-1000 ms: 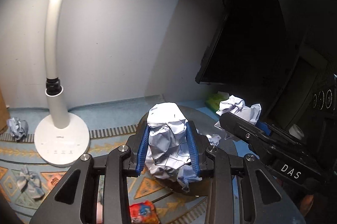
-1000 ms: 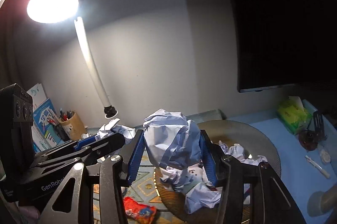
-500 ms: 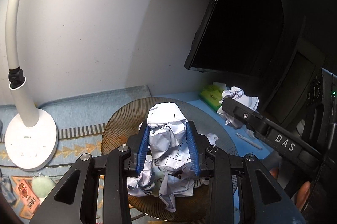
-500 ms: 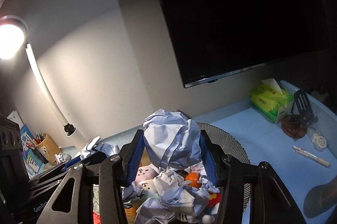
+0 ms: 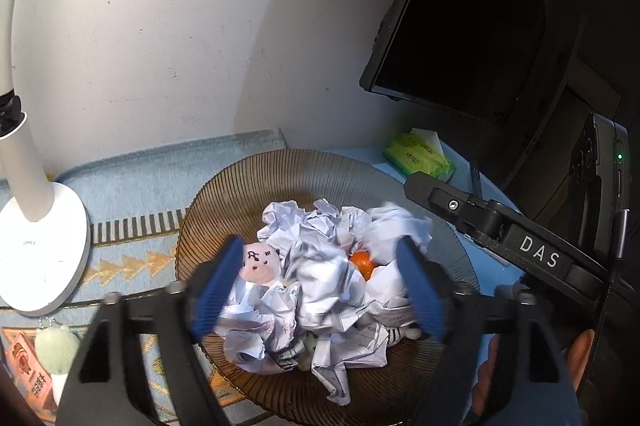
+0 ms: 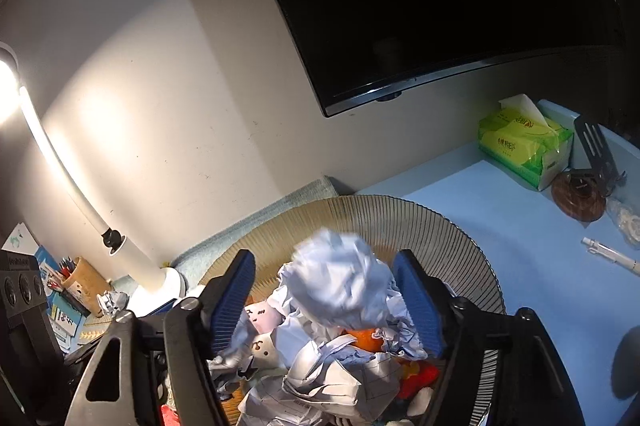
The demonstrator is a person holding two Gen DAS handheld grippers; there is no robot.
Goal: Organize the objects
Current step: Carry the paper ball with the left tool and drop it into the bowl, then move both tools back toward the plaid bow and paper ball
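- Since the earlier frames both grippers have come in over the ribbed brown bowl (image 5: 248, 202) and let go; each had a crumpled paper ball clamped a second ago.
- Left gripper (image 5: 320, 290): jaws opening, blue pads spread wide and blurred, nothing pressed between them. Its ball now lies in the paper heap (image 5: 320, 266), lower centre of the left wrist view.
- Right gripper (image 6: 328, 302): jaws opening. A pale blue paper ball (image 6: 340, 282) sits between the pads, motion-blurred; the pads look clear of it, so it reads as dropping onto the heap.
- Bowl contents: many crumpled sheets, a pink plush face (image 5: 260, 262), an orange fruit (image 5: 362, 262), and something red at lower centre of the right view.
- Done, by my reading: most loose paper gathered into the bowl.
- Left: one crumpled ball (image 6: 112, 300) by the lamp base (image 5: 44, 242) at left of the right view; a green plush (image 5: 56, 346) and a snack packet (image 5: 34, 378) on the patterned mat, lower left of the left view.
- Tissue pack (image 6: 524, 142) and pen (image 6: 612, 254) lie on the blue worktop (image 6: 520, 246), well apart from the bowl.
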